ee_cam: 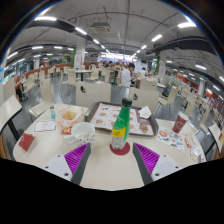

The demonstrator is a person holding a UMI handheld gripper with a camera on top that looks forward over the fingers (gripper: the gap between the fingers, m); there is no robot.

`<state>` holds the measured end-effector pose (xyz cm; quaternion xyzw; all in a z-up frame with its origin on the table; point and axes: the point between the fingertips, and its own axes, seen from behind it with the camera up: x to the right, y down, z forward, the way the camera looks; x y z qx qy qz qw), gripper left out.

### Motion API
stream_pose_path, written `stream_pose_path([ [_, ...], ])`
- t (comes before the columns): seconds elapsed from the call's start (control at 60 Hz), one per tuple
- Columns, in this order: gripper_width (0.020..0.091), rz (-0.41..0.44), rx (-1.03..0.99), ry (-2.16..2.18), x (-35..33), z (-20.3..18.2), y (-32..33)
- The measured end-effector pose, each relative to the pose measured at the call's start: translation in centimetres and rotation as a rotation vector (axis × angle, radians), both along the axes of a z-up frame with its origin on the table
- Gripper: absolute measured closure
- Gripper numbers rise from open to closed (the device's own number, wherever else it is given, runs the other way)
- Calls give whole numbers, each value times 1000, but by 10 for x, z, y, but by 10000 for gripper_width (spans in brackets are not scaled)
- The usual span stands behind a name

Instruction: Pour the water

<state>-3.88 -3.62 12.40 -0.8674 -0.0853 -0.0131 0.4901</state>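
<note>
gripper view, jaws released, green bottle (pixel 121 128) upright just ahead between them, white table (pixel 100 165)

Gripper-mounted camera looks forward over table (pixel 100 165) into hall.

A green bottle (pixel 120 128) stands upright on a pale worktop (pixel 105 168) just ahead of the gripper (pixel 110 156), whose spread purple-padded fingers (pixel 76 156) flank it, beside a clear cup (pixel 84 131).
</note>
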Motion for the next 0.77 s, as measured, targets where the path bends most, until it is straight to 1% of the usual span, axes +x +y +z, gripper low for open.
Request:
stream_pose_path([
  [0.15, 253, -96, -70, 24, -33, 31, -69],
  [0.333, 254, -148, -87, 30, -64, 71, -114],
  [0.417, 253, -143, -75, -8, -70, 86, -126],
  [0.467, 255, -125, -70, -18, -74, 91, -131],
  [0.55, 256, -126, -61, 2, -73, 97, -135],
  [0.667, 249, -178, -80, 39, -55, 94, -139],
  [0.767, 244, -164, -63, 95, -42, 92, -136],
])
